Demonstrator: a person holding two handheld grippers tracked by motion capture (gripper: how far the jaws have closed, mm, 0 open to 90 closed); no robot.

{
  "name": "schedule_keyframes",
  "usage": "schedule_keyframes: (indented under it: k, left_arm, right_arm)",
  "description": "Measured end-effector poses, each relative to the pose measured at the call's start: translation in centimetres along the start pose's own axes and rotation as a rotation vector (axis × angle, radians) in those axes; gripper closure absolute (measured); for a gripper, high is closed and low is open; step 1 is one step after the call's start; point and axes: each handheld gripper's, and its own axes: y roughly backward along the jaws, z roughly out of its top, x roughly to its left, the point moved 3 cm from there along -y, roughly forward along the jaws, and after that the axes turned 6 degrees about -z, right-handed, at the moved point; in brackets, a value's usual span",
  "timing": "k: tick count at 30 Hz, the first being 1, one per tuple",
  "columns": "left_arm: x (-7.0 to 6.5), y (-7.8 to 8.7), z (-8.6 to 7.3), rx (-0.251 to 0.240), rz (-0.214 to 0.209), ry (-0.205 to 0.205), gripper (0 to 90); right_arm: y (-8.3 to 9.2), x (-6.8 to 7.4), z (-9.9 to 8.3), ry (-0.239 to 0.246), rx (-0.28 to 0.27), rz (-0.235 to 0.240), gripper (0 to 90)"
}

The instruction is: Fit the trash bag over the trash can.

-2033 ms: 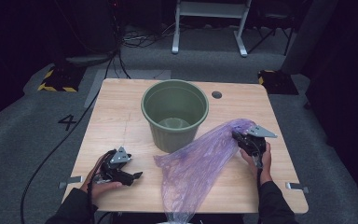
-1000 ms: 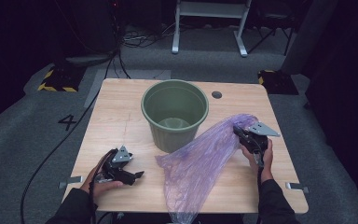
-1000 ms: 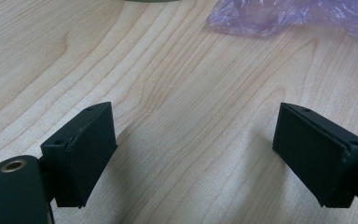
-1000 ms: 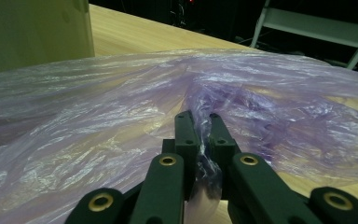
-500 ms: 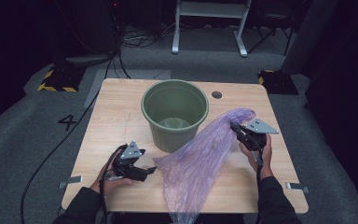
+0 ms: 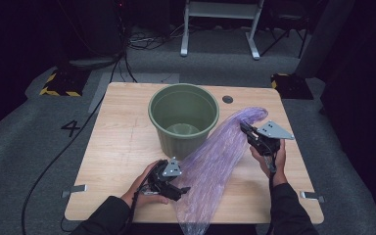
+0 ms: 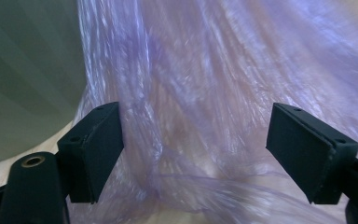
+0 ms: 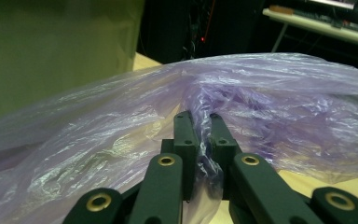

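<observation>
My left gripper [image 6: 176, 187] has its jaws wide apart, with the purple bag [image 6: 215, 161] bunched between them but not pressed by either pad; in the left gripper view the film [image 7: 191, 93] hangs loose in the gap, nearer the one jaw than the other. To do this well I judge I should push a little deeper so a full fold of film sits between the pads before I close, since thin plastic slips out of a shallow pinch. Farther along, my right gripper [image 6: 254, 139] is clenched on the bag's upper end, a twist of film [image 8: 204, 140] squeezed between its jaws, holding it lifted and taut. Beyond both tools, on the table [image 6: 117, 147], stands the green bucket [image 6: 183, 117], touching or just beside the bag's edge; I see nothing inside it but its bare bottom.
</observation>
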Motion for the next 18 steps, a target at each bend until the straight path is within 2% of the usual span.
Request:
schedule_keyframes:
  k: [5, 9, 11, 15, 18]
  left_arm:
    - [0.7, -1.0, -0.1, 0.008, 0.045, 0.015, 22.4]
    - [1.0, -1.8, 0.3, 0.025, 0.080, 0.004, 25.2]
    - [1.2, -2.1, 0.3, 0.024, 0.067, 0.001, 27.1]
    - [1.5, -2.3, 0.5, 0.005, 0.106, -0.007, 31.2]
    - [1.6, -2.3, 0.6, 0.004, 0.110, 0.000, 30.7]
  right_arm:
    - [0.0, 0.2, 1.2, 0.004, -0.033, 0.023, 85.5]
    - [-0.1, 0.4, 2.0, 0.021, -0.050, 0.035, 85.5]
    - [-0.1, 0.5, 2.2, 0.025, -0.052, 0.042, 85.5]
    - [-0.1, 0.4, 2.7, 0.018, -0.068, 0.047, 85.5]
    - [0.3, 0.4, 3.3, 0.021, -0.092, 0.056, 85.5]
